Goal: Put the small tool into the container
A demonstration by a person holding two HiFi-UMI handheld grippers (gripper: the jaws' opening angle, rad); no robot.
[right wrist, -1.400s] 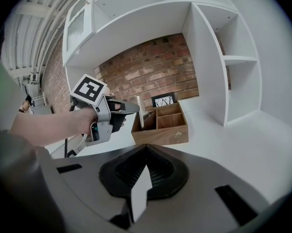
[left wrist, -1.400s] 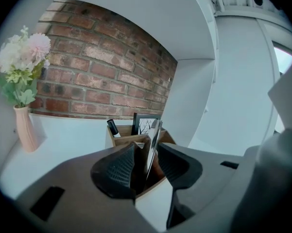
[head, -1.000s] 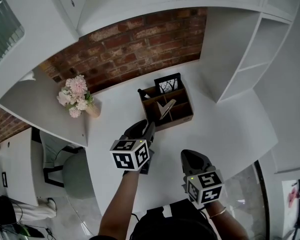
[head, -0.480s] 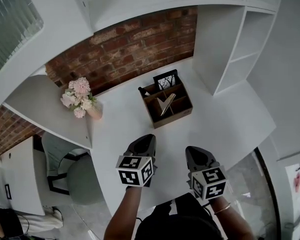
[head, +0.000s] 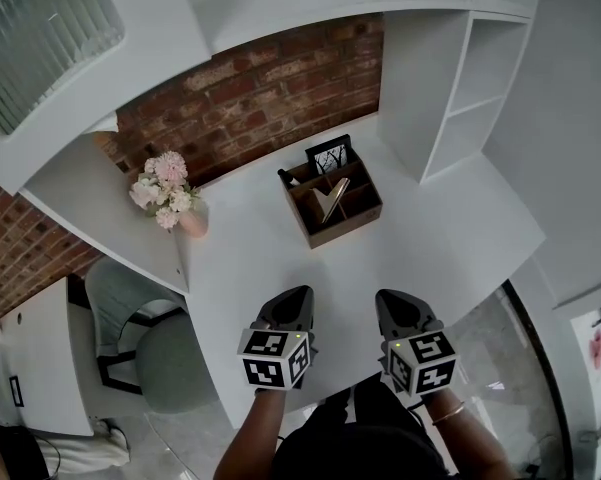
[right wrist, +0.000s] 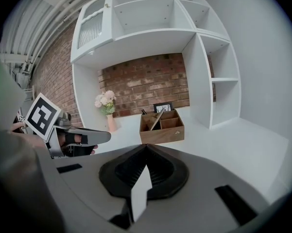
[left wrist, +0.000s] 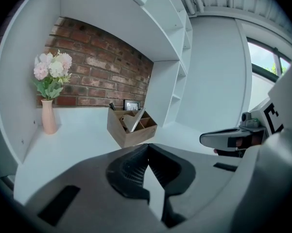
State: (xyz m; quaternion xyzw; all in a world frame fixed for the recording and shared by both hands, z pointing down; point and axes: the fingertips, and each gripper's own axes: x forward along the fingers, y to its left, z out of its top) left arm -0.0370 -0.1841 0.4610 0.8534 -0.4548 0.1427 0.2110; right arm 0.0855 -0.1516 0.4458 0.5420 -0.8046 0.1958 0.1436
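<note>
The brown wooden container (head: 342,225) stands on the white desk (head: 250,258), well ahead of both grippers. A pale small tool (head: 330,198) leans inside its middle compartment, also seen as the tool (left wrist: 136,120) and the tool (right wrist: 158,118). My left gripper (head: 292,298) hangs near the desk's front edge, jaws shut with nothing between them. Beside it my right gripper (head: 392,300) is also shut and empty. In the left gripper view the closed jaws of the left gripper (left wrist: 146,147) point at the container (left wrist: 131,136); the right gripper (right wrist: 146,147) faces the container (right wrist: 161,135) likewise.
A vase of pink flowers (head: 172,196) stands at the desk's back left by the brick wall (head: 250,88). A small framed picture (head: 330,156) sits behind the container. White shelving (head: 450,98) rises on the right. A grey chair (head: 155,343) is below the desk's left edge.
Both grippers have drawn back from the container toward the desk's front edge. The left gripper's jaws have closed. The tool stays in the container.
</note>
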